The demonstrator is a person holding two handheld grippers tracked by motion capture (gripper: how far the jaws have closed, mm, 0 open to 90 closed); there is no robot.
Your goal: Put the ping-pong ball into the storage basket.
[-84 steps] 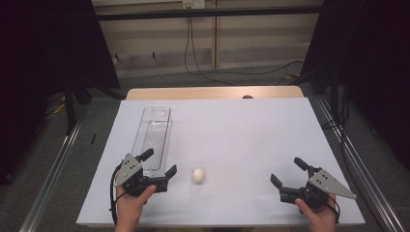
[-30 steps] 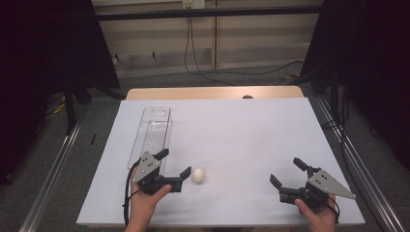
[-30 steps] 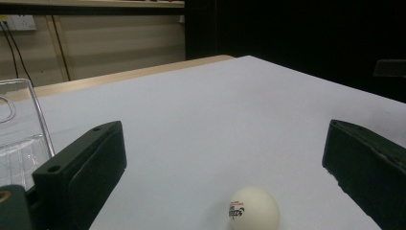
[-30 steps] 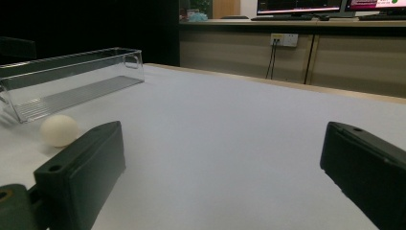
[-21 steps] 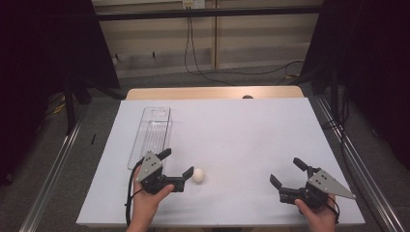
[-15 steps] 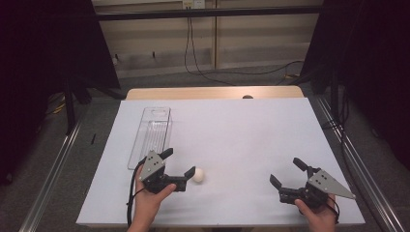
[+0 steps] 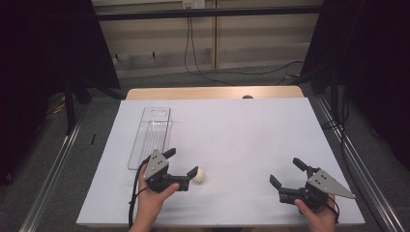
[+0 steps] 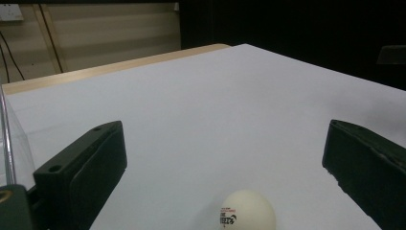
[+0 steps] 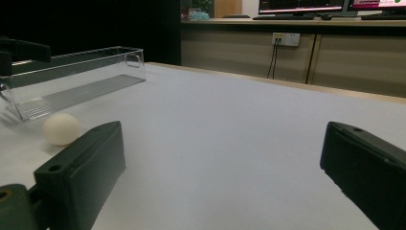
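Clear plastic tray (image 7: 151,136) lies at the left of the high view, long side running away from me, on the white tabletop (image 7: 241,130); I judge it is where the ball is meant to go, since it lies close behind my reach. Just below and right of its near end sits my left tool (image 7: 183,162), jaws spread wide, nothing between them gripped yet. The white ball (image 7: 198,175) rests on the tabletop at the tip of the lower jaw, touching it or nearly so; I cannot tell which from above. In the left gripper view the ball (image 8: 247,212) sits low in the middle of the frame between the two black jaws, nearer the bottom edge, its underside cut off, and a small printed mark on it is too small to read. I hold the jaws apart like this to take the ball in before closing.

Far to the right, near the lower right of the high view, my right tool (image 7: 285,173) waits, jaws likewise parted and empty, well apart from the ball. From its own view the ball (image 9: 61,128) shows at the left, in front of the tray (image 9: 72,91).
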